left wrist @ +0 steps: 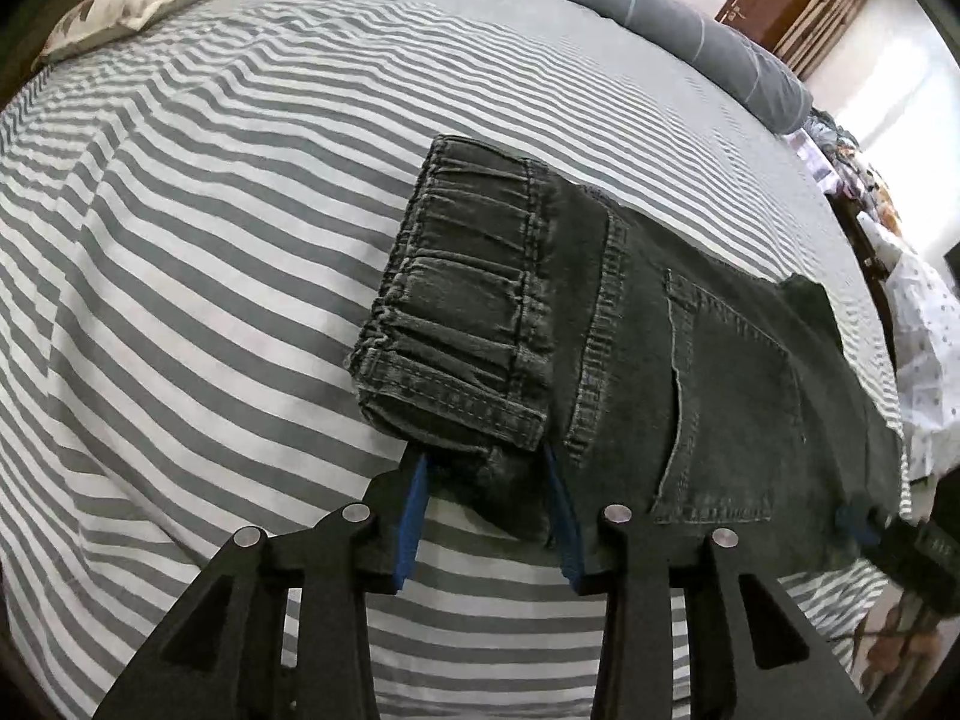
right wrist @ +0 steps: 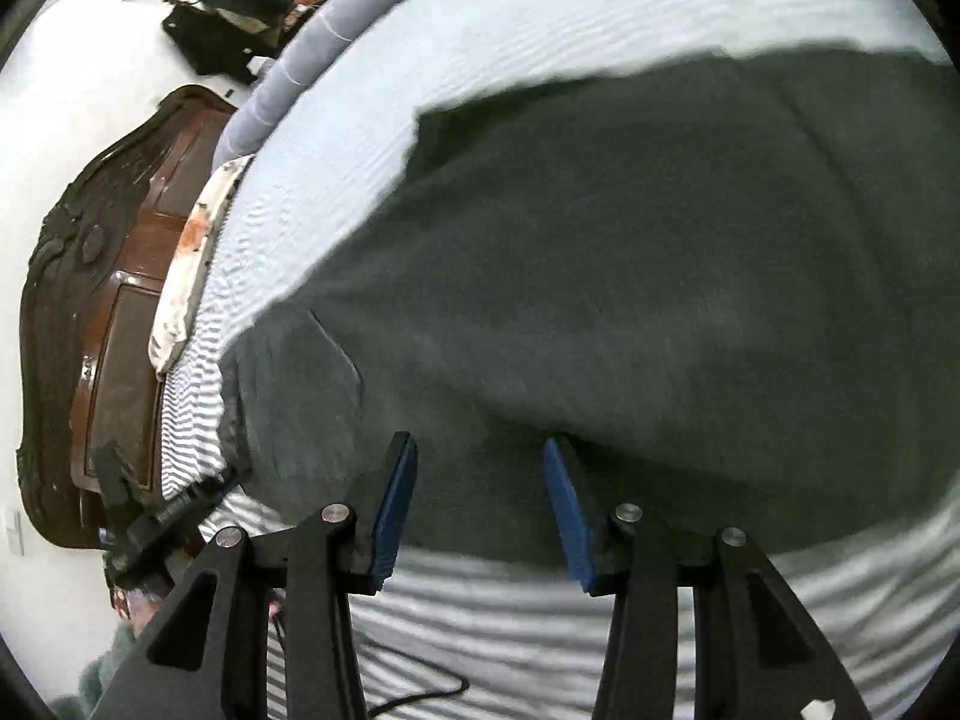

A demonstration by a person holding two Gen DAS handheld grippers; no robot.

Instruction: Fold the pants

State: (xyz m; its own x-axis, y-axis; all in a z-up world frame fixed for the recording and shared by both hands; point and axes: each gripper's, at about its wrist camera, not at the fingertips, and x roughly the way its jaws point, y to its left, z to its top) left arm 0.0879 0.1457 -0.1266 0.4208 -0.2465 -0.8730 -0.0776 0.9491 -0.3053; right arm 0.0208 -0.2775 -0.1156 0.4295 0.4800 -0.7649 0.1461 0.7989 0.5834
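- The dark pants [left wrist: 660,348] lie folded on a grey-and-white striped bed sheet [left wrist: 210,240], waistband towards the middle of the bed, legs running off to the right in the left wrist view.
- The left gripper [left wrist: 486,468] stands at the near corner of the waistband; its blue pads sit either side of a fold of denim, partly open, and I cannot tell whether they press on it.
- The right gripper [right wrist: 480,468] reaches over the near edge of the pants; its jaws are partly open with cloth between and below them, pads not pressing.
- Left of the waistband the sheet is wide and bare up to a flowered pillow [left wrist: 120,6].
- A rolled grey blanket [left wrist: 660,6] borders the far side.
- A dark wooden headboard [right wrist: 102,300] closes the bed's end.
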